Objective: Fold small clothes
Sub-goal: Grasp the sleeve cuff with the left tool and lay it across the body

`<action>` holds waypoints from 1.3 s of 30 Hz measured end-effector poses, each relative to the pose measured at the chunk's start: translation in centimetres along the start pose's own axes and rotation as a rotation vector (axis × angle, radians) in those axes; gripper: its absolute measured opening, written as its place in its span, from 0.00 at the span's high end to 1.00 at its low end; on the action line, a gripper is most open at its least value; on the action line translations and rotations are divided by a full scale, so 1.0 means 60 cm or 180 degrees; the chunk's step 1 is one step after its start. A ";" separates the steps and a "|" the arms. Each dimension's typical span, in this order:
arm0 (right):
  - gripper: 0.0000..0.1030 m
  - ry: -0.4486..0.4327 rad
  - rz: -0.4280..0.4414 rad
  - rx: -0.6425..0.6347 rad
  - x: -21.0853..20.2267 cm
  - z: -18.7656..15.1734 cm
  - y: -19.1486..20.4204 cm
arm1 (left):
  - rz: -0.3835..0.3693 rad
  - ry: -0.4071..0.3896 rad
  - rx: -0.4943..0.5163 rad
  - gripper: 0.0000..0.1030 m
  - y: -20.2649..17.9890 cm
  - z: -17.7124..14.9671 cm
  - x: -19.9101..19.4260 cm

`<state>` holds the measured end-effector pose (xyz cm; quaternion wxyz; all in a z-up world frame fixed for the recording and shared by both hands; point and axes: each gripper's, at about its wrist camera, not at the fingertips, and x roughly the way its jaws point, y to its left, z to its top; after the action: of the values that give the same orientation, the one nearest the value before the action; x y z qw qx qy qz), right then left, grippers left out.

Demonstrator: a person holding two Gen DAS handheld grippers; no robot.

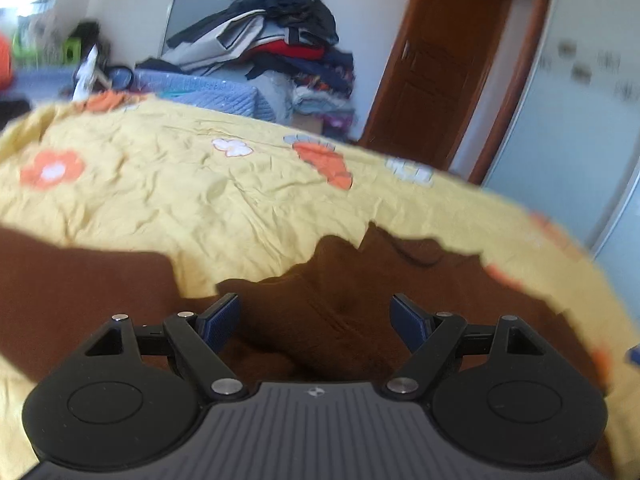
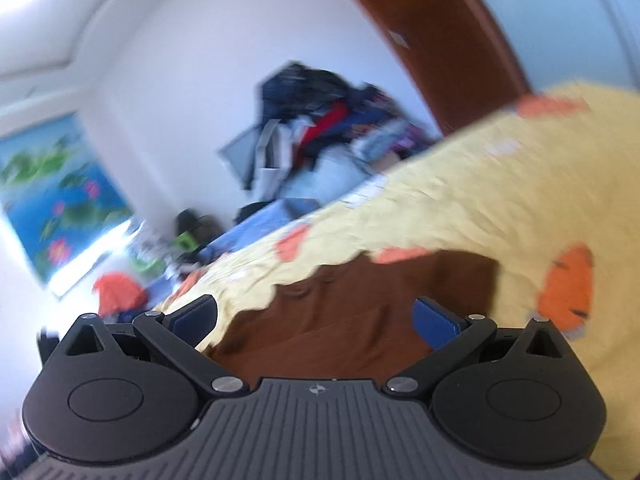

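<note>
A brown knitted garment (image 1: 320, 312) lies on a yellow bedsheet with orange and white flowers (image 1: 168, 192). My left gripper (image 1: 316, 316) is open, its blue pads wide apart just above a bunched fold of the garment. In the right wrist view the same brown garment (image 2: 340, 320) lies on the sheet (image 2: 480, 208). My right gripper (image 2: 316, 316) is open over the garment's edge, holding nothing. The right view is tilted and blurred.
A tall pile of dark and mixed clothes (image 1: 280, 32) stands past the bed's far edge, also seen in the right wrist view (image 2: 320, 120). A brown wooden door (image 1: 440, 60) is at the right. A blue quilt (image 1: 224, 92) lies behind the bed.
</note>
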<state>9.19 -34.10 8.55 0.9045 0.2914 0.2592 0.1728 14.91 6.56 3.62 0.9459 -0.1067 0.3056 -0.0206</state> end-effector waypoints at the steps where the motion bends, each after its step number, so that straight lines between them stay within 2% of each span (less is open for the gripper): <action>1: 0.00 -0.0011 -0.0025 0.0077 -0.003 0.000 -0.010 | 0.0085 0.0112 0.0121 0.21 -0.015 0.000 0.018; 5: 0.00 -0.0030 -0.0168 0.0242 -0.016 -0.005 -0.052 | 0.0505 0.0408 0.0445 0.21 -0.039 -0.020 0.078; 6: 0.00 -0.0013 -0.0180 0.0311 -0.015 -0.004 -0.060 | 0.0518 0.0343 0.0432 0.30 -0.034 -0.027 0.079; 7: 0.00 0.0003 -0.0183 0.0379 -0.013 -0.002 -0.068 | 0.0517 0.0243 0.0402 0.44 -0.029 -0.033 0.071; 8: 0.00 0.0000 -0.0171 0.0437 -0.011 0.003 -0.075 | 0.0536 0.0184 0.0390 0.71 -0.025 -0.035 0.064; 9: 0.00 -0.0007 -0.0149 0.0483 -0.010 0.007 -0.079 | 0.0492 0.0167 0.0335 0.80 -0.020 -0.031 0.053; 10: 0.00 -0.0009 -0.0118 0.0514 -0.006 0.014 -0.081 | 0.0429 0.0134 0.0232 0.84 -0.012 -0.030 0.043; 14: 0.00 0.0043 -0.0039 0.0506 0.018 0.036 -0.077 | 0.0448 -0.0083 0.0152 0.88 0.001 -0.023 -0.008; 17: 0.00 0.0167 -0.0144 0.0396 0.044 0.046 -0.076 | 0.0561 -0.0193 0.0139 0.88 0.016 -0.022 -0.031; 19: 0.00 0.0320 -0.0279 0.0327 0.067 0.047 -0.082 | 0.0492 -0.0088 0.0050 0.88 0.028 -0.023 -0.035; 22: 0.03 0.0544 -0.0473 0.0184 0.107 0.040 -0.092 | 0.0513 -0.0011 0.0145 0.88 0.025 -0.036 -0.031; 23: 0.06 0.0639 -0.0531 0.0120 0.122 0.037 -0.095 | 0.0515 0.0009 0.0157 0.88 0.023 -0.041 -0.028; 24: 0.14 0.0746 -0.0526 0.0063 0.136 0.034 -0.098 | 0.0520 0.0020 0.0142 0.88 0.023 -0.044 -0.026; 25: 0.32 0.0817 -0.0500 -0.0037 0.147 0.030 -0.097 | 0.0519 0.0030 0.0110 0.88 0.025 -0.046 -0.023; 26: 0.44 0.0854 -0.0554 -0.0184 0.155 0.028 -0.093 | 0.0508 0.0044 0.0073 0.88 0.027 -0.047 -0.021; 27: 0.76 0.0895 -0.0677 -0.0277 0.162 0.029 -0.092 | 0.0480 0.0051 0.0025 0.88 0.030 -0.047 -0.020; 28: 0.88 0.0940 -0.0713 -0.0265 0.163 0.032 -0.096 | 0.0431 0.0043 -0.0031 0.88 0.034 -0.047 -0.021; 30: 0.88 0.0917 -0.0672 -0.0232 0.154 0.043 -0.104 | 0.0412 0.0076 -0.0096 0.86 0.043 -0.045 -0.020; 32: 0.88 0.0873 -0.0791 -0.0265 0.146 0.047 -0.117 | 0.0456 0.0236 -0.0179 0.82 0.058 -0.048 -0.007; 33: 0.94 0.0860 -0.0782 -0.0270 0.145 0.045 -0.126 | 0.0391 0.0201 -0.0247 0.80 0.067 -0.050 -0.011; 34: 0.94 0.0847 -0.0749 -0.0269 0.142 0.043 -0.129 | 0.0349 0.0179 -0.0317 0.79 0.071 -0.049 -0.019; 35: 0.92 0.0839 -0.0743 -0.0273 0.138 0.042 -0.128 | 0.0326 0.0153 -0.0389 0.72 0.075 -0.047 -0.029; 36: 0.81 0.0813 -0.0755 -0.0277 0.134 0.043 -0.123 | 0.0302 0.0102 -0.0470 0.62 0.081 -0.047 -0.042; 37: 0.61 0.0724 -0.0847 -0.0302 0.123 0.044 -0.114 | 0.0262 0.0027 -0.0557 0.54 0.087 -0.045 -0.057; 38: 0.48 0.0571 -0.0948 -0.0368 0.109 0.045 -0.100 | 0.0215 -0.0059 -0.0651 0.34 0.094 -0.044 -0.071; 39: 0.34 0.0388 -0.0931 -0.0476 0.094 0.044 -0.081 | 0.0154 -0.0152 -0.0771 0.19 0.104 -0.043 -0.083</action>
<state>15.99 -36.40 5.29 0.9217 0.1714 0.3396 0.0755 9.20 12.66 3.13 0.9334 -0.2133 0.2857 0.0419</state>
